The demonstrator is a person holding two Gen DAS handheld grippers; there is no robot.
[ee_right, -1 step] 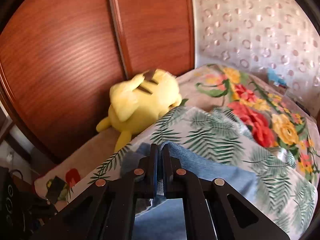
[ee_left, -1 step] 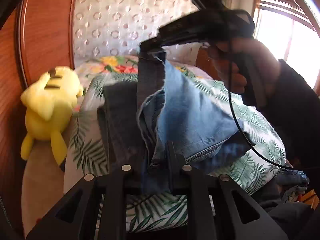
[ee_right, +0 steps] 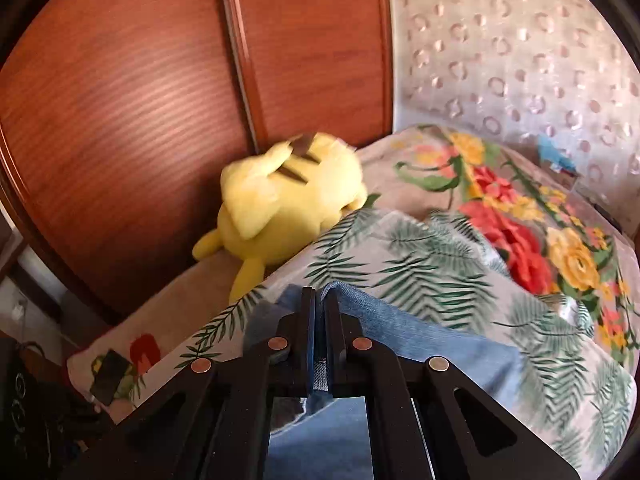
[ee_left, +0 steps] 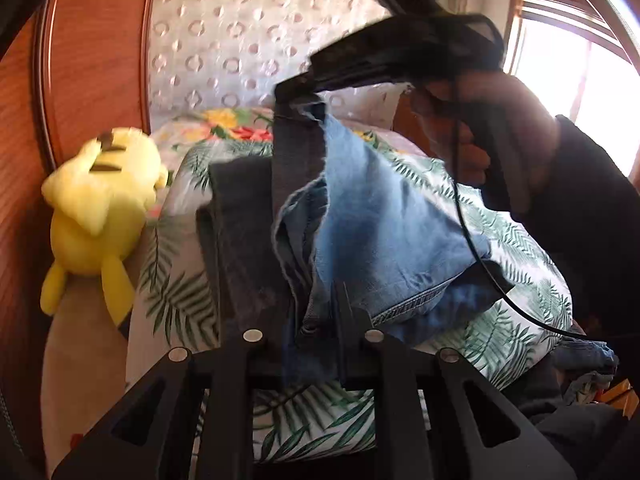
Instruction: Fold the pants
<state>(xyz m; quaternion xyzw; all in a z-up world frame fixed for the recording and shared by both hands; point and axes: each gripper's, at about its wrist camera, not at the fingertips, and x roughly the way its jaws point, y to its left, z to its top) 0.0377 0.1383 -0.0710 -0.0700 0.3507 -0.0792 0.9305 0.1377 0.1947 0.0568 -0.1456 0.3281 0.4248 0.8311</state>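
Blue denim pants point(ee_left: 384, 224) hang in folds above a bed with a palm-leaf cover. My left gripper point(ee_left: 312, 312) is shut on a lower edge of the pants near a stitched hem. My right gripper point(ee_left: 296, 98), held by a hand in a black sleeve, pinches the pants' upper corner and lifts it. In the right wrist view my right gripper point(ee_right: 318, 304) is shut on a fold of the denim point(ee_right: 420, 340), which trails off below and to the right. A darker grey garment point(ee_left: 240, 216) lies under the pants on the left.
A yellow plush toy point(ee_left: 96, 216) lies at the bed's left edge against a wooden wardrobe point(ee_right: 140, 100). A floral pillow point(ee_right: 520, 216) and a padded headboard point(ee_left: 240, 40) are behind. A window point(ee_left: 568, 80) is at the right. More clothes point(ee_left: 588, 356) lie at the lower right.
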